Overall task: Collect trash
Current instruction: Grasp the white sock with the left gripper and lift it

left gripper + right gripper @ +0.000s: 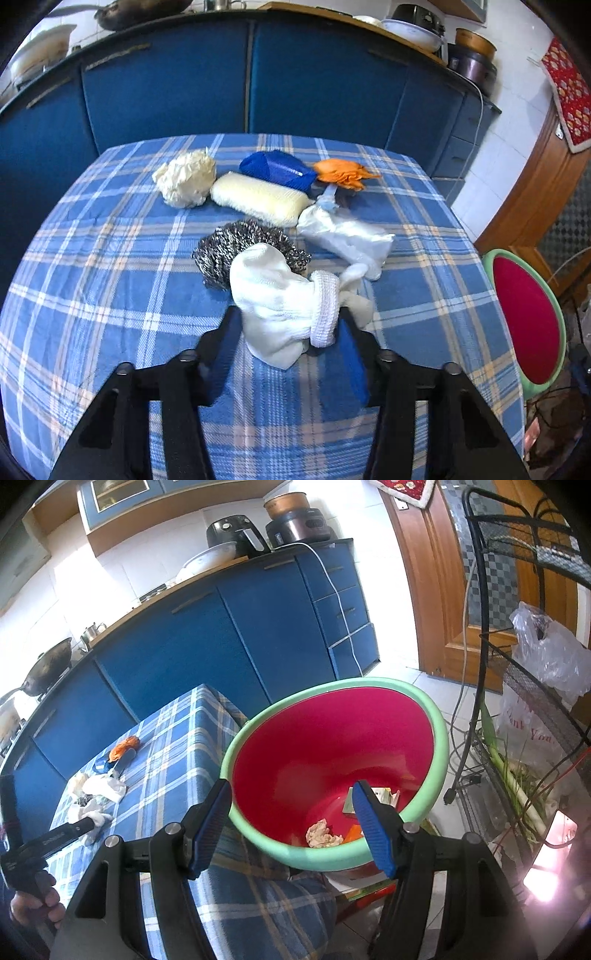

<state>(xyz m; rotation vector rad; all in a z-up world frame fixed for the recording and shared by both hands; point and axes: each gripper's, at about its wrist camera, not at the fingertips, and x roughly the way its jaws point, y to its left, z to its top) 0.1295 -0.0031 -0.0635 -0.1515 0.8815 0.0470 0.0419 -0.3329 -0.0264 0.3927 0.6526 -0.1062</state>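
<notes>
My left gripper has its jaws around a white sock on the blue plaid table. Behind the sock lie a steel wool ball, a white plastic bag, a pale yellow sponge, a crumpled paper ball, a blue wrapper and an orange scrap. My right gripper is open and empty above the red bin with a green rim. Crumpled paper and other scraps lie in the bin.
Blue kitchen cabinets stand behind the table. The bin shows at the table's right edge. A wire rack with bags and green onions stands right of the bin. A wooden door is beyond.
</notes>
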